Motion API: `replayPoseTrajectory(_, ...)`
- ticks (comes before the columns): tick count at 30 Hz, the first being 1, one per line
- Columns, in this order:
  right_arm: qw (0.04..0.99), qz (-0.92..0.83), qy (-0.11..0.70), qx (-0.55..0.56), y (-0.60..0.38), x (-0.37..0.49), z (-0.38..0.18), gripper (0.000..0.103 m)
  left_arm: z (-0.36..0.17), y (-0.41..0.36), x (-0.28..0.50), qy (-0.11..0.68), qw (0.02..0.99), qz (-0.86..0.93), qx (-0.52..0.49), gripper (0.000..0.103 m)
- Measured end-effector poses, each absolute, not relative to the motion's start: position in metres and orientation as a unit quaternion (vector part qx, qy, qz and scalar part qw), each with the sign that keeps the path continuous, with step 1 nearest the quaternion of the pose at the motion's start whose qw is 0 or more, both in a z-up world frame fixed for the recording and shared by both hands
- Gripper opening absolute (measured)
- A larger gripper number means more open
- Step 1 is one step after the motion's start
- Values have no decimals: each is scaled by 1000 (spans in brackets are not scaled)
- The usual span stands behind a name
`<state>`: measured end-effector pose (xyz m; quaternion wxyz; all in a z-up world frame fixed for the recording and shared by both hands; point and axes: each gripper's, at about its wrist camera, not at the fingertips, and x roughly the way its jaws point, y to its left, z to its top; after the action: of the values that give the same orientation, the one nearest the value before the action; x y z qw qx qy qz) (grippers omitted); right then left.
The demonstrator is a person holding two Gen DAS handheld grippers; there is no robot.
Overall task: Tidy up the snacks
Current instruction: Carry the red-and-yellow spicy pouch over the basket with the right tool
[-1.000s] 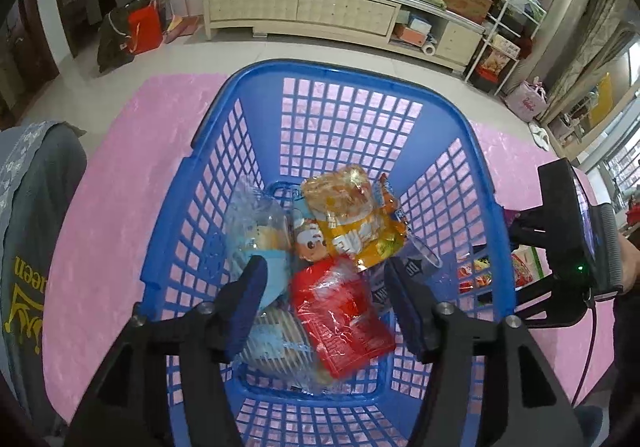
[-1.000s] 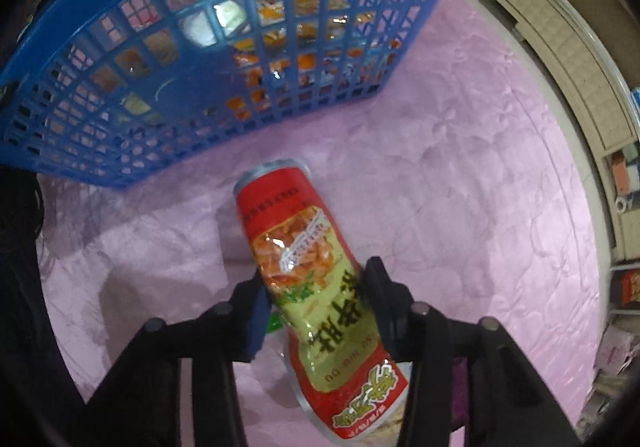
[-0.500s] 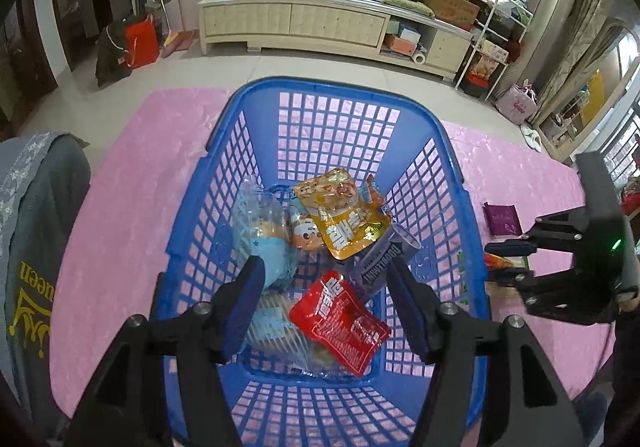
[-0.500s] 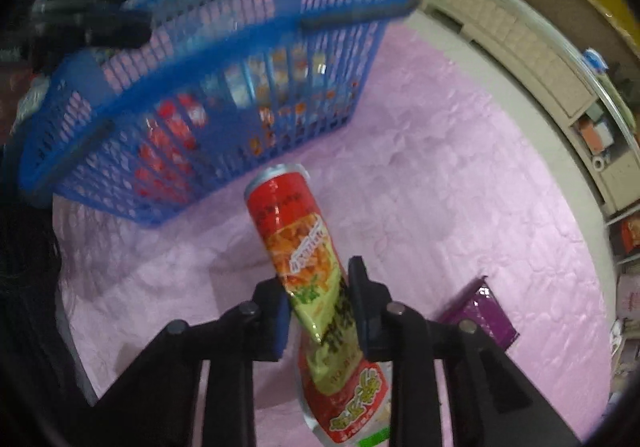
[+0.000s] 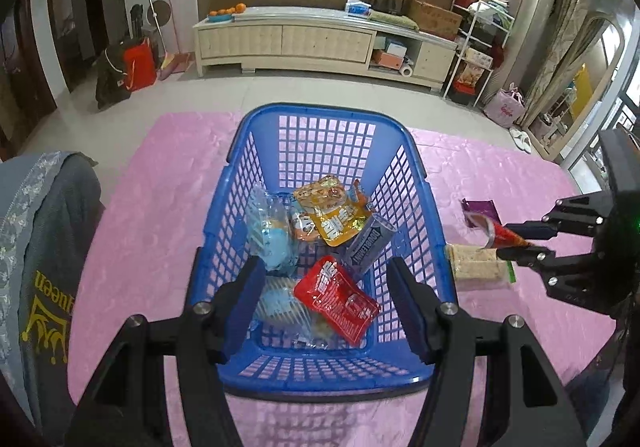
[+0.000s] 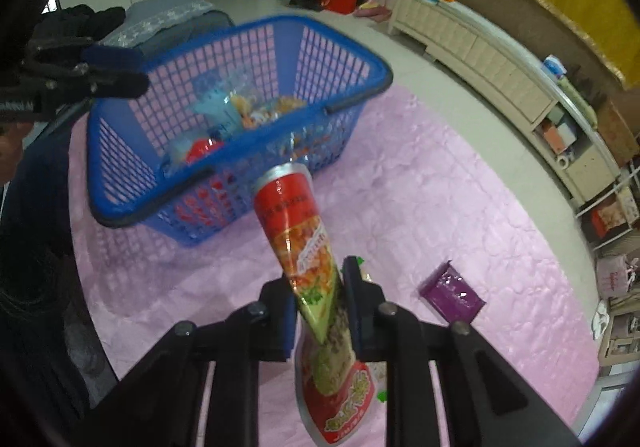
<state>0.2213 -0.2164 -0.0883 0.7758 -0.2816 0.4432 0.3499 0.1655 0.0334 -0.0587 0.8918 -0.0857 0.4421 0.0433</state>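
Observation:
A blue plastic basket [image 5: 420,183] stands on a pink mat [image 5: 152,183] and holds several snack packets, among them a red one [image 5: 336,297] and an orange one [image 5: 332,213]. My left gripper [image 5: 326,301] is open and empty, above the basket's near end. My right gripper [image 6: 318,301] is shut on a long red and green snack packet [image 6: 308,247] and holds it above the mat, to the right of the basket [image 6: 256,119]. In the left wrist view the right gripper [image 5: 516,243] shows with that packet [image 5: 502,235].
A purple packet [image 6: 450,289] and a pale cracker packet [image 5: 476,267] lie on the mat right of the basket. A grey garment [image 5: 36,247] lies at the mat's left edge. A long cream cabinet [image 5: 320,41] stands beyond the mat.
My right gripper has lifted the red and green packet off the mat and risen above the basket's rim level. My left gripper has risen and drawn back from inside the basket.

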Motion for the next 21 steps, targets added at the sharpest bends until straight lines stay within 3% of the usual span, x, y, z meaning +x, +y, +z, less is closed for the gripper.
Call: replayPoseTrajectory(21,844,296,380,-235,-140,159,-15,24,-37,63,115,390,918,43,-48,65)
